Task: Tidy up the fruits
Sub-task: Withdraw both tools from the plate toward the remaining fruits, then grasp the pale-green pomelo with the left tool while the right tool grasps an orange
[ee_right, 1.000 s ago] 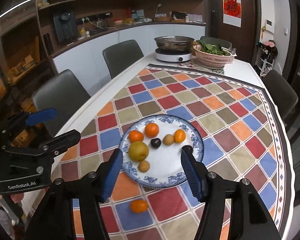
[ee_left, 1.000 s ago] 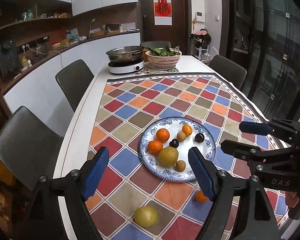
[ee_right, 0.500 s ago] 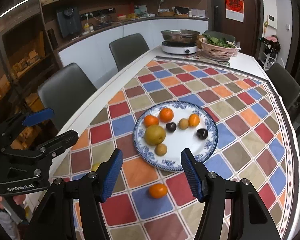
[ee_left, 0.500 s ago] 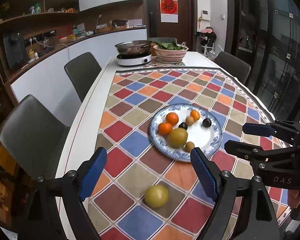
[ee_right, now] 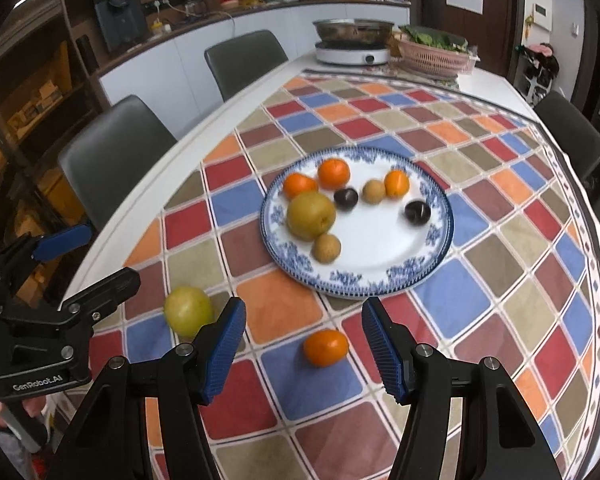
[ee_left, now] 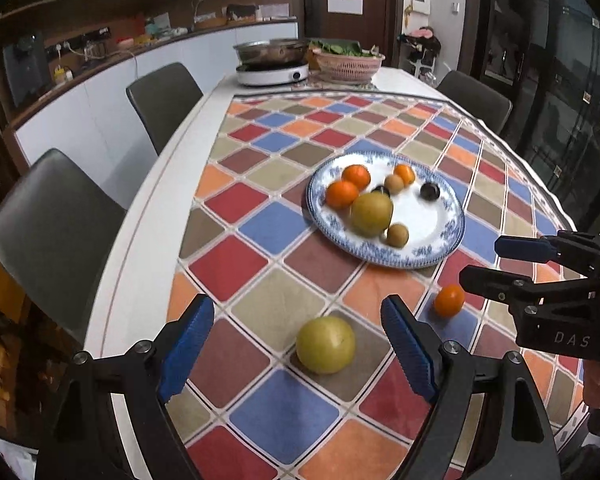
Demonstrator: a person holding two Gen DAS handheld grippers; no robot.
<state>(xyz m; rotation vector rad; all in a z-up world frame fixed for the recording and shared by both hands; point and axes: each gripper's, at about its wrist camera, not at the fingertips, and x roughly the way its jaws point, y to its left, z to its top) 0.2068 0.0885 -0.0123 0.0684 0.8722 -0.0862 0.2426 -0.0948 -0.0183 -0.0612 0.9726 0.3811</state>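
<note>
Both claws have come down closer to the table since a second ago. The plate [ee_left: 452,240] sat right between the left claw's fingers then. Now it sits higher in the picture, and two loose fruits fill the space between the fingers instead.

The left claw [ee_left: 300,344] is wide and holds nothing. The green fruit [ee_left: 326,344] lies on the cloth [ee_left: 260,220] right in the gap between its blue pads, but the pads are not touching it. In the right view the same green fruit [ee_right: 189,310] sits just past the left pad, beside the other claw.

The right claw [ee_right: 304,344] is partly open, not as wide, and it is empty too. The small orange [ee_right: 326,347] lies on a blue square between its pads, with space on both sides.

The plate [ee_right: 440,248] already has eight fruits on it: three oranges, a big yellow pear, two dark plums and two little brown ones. It has bare room on the near right side.

So it looks like each claw is lined up on one loose fruit. I think the next job is to go lower, squeeze, and carry both to the plate. The round fruits could roll if bumped.
</note>
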